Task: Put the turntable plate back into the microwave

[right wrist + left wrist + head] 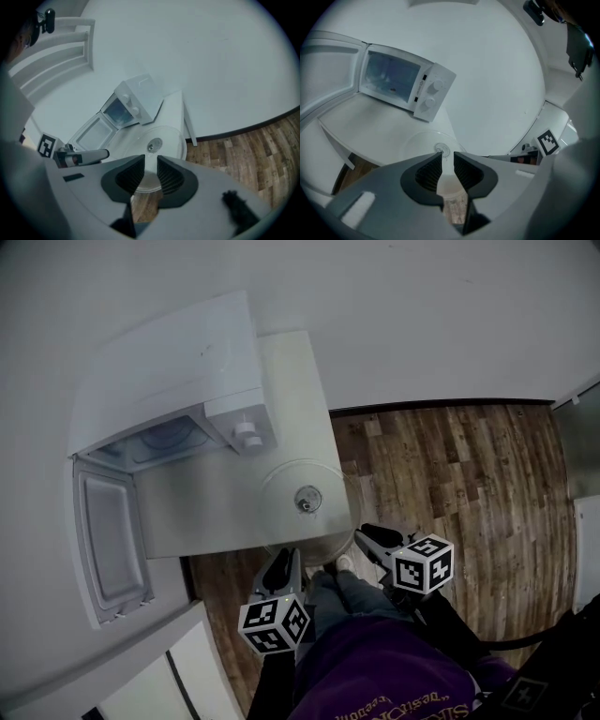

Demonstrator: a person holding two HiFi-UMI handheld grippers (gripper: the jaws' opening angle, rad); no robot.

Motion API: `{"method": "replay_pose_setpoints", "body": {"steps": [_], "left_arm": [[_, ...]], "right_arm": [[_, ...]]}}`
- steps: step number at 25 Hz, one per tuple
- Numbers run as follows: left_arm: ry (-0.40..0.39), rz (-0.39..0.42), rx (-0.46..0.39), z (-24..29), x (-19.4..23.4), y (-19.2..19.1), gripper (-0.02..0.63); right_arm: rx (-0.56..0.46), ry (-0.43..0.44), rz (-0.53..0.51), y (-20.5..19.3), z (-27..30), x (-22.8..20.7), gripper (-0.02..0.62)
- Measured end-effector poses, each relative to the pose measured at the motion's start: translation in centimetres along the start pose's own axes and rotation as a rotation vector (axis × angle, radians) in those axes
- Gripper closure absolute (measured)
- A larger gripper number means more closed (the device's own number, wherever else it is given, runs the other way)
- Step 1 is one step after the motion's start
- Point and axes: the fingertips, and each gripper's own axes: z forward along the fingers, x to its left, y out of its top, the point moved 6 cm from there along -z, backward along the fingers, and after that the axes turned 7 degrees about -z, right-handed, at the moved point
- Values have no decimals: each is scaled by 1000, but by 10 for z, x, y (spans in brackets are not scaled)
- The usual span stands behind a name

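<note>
A white wall [422, 315] stands behind the microwave [178, 381] and a wood floor [450, 484] spreads out to its right. The microwave sits on a white table [216, 512], pushed back against the wall. Its door [108, 540] is swung fully open on the left, and its two knobs [247, 434] are on the right of its front.

The glass plate [291, 517] lies flat on the table outside the microwave, in front of its knob side. The plate's near rim reaches the table edge. A small round hub [307, 499] shows at the plate's middle.

The left gripper [284, 563] is on the side of the plate away from the microwave, just at the plate's near rim. Its jaws stand a little apart and clamp nothing. The right gripper [370, 538] is just beside the plate's right rim, farther from the microwave's door. Its jaws are also slightly apart, and its own view shows the rim in line with the gap but not pinched.
</note>
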Motion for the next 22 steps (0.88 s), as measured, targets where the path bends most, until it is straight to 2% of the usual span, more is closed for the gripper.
{"method": "replay_pose_setpoints", "body": {"steps": [3, 7, 10, 14, 17, 22], "left_arm": [[46, -84, 1, -5, 15, -12, 493], [62, -277, 17, -6, 42, -37, 449], [64, -380, 55, 1, 54, -53, 430], [-15, -514, 77, 17, 55, -64, 422], [-67, -583, 75, 28, 56, -65, 422], [-94, -676, 44, 43, 59, -70, 399]], "right_arm": [[9, 35, 75, -10, 1, -4, 509], [35, 55, 145, -26, 5, -8, 492], [70, 67, 177, -37, 10, -9, 478], [82, 123, 303, -52, 16, -15, 462], [84, 153, 409, -62, 22, -22, 456], [89, 173, 461, -68, 33, -23, 454]]}}
